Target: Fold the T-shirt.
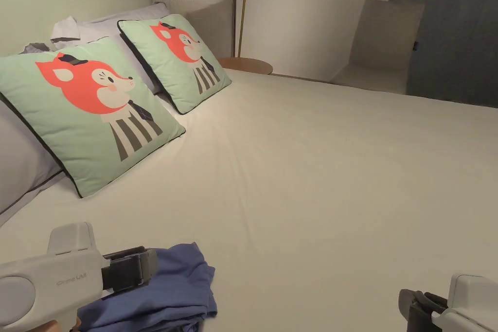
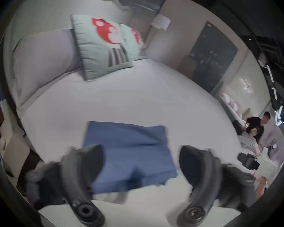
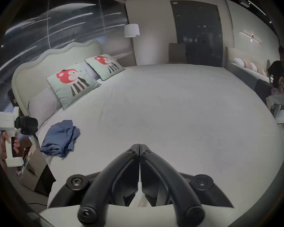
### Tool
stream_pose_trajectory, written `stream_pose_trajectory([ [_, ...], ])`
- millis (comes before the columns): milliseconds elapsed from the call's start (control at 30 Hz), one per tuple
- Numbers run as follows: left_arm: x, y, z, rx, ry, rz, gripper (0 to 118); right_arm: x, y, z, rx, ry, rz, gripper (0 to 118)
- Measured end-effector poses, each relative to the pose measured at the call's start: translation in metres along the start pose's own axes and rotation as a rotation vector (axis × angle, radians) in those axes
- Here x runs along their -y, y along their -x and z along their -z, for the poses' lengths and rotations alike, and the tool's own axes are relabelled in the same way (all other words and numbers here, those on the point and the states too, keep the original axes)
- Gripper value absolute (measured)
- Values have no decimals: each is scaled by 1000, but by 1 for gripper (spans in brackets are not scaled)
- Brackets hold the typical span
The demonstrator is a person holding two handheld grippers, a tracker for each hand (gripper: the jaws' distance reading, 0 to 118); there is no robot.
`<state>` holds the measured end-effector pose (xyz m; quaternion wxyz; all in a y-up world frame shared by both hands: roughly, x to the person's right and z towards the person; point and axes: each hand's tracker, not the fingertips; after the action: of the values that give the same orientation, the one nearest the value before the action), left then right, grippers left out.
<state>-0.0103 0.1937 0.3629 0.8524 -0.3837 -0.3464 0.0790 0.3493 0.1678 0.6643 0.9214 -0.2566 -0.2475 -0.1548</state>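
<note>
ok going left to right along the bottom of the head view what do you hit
left gripper → crumpled blue T-shirt → bare stretch of white bed sheet → right gripper

A bedroom setting is indicated by a wide bed (image 1: 340,177), fox-print cushions (image 1: 92,109), an upholstered headboard (image 3: 56,57) and a lamp (image 3: 131,30).
</note>
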Motion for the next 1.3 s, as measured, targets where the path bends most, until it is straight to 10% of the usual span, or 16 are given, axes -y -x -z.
stream_pose_trajectory([
  [100,14,-37,15,32,12,19,17,1,-12,-14,51,-30,7,0],
  [200,30,-78,32,79,23,61,0,2,-23,-32,115,-76,11,0],
  [833,41,-277,-35,43,-782,470,0,-54,-55,-156,474,-734,-127,0],
  [1300,53,-282,-33,29,-754,477,0,-52,-50,-159,484,-740,-152,0],
])
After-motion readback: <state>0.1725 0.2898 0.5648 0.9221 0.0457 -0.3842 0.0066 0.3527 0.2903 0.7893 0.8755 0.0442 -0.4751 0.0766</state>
